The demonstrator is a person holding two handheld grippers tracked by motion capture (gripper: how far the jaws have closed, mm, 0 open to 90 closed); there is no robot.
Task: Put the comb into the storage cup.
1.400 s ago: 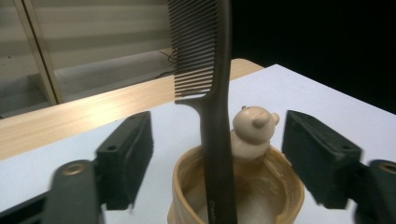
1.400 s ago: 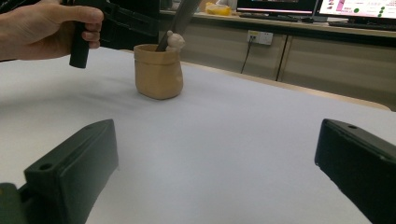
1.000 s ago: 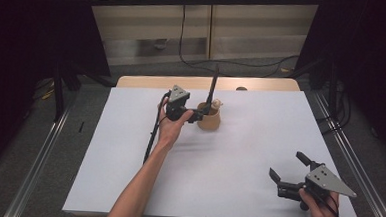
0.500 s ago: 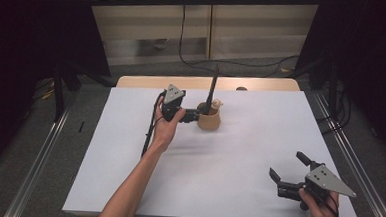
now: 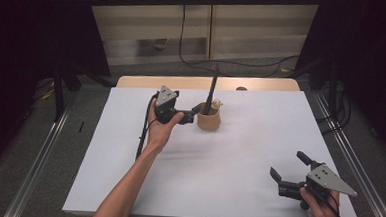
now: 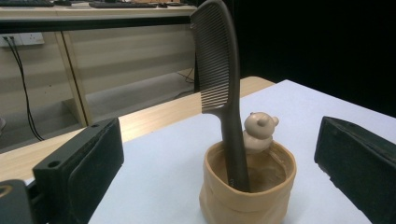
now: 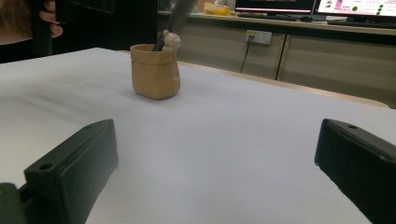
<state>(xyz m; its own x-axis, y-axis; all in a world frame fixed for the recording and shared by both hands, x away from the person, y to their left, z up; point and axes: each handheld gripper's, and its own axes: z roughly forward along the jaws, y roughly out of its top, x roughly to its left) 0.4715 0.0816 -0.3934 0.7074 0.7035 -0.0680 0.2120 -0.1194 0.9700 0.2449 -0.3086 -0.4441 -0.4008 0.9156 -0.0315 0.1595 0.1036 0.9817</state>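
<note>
A tan cup [image 5: 208, 123] with a small bear figure on its rim stands at the back middle of the white table [image 5: 239, 141]. A dark comb [image 5: 211, 88] stands upright in it. My left gripper [image 5: 195, 110] is held just left of the cup, open, its jaws pointing at it. In the left gripper view the cup [image 6: 247, 186] and the comb [image 6: 219, 70] sit just ahead of the wide-apart jaws of the left gripper [image 6: 217, 144]. My right gripper [image 5: 286, 163] rests open at the front right, with nothing in it. The right gripper [image 7: 215, 135] faces the cup [image 7: 155, 71] from afar.
A strip of wooden tabletop [image 5: 207, 82] runs behind the white surface. Cables [image 5: 193, 58] lie on the floor beyond. Metal rails [image 5: 38, 165] run along both sides of the table. Desks with monitors [image 7: 355, 9] stand in the background.
My left gripper has drifted slightly left, away from the cup, staying open. The right gripper, the cup and the comb have not moved.
</note>
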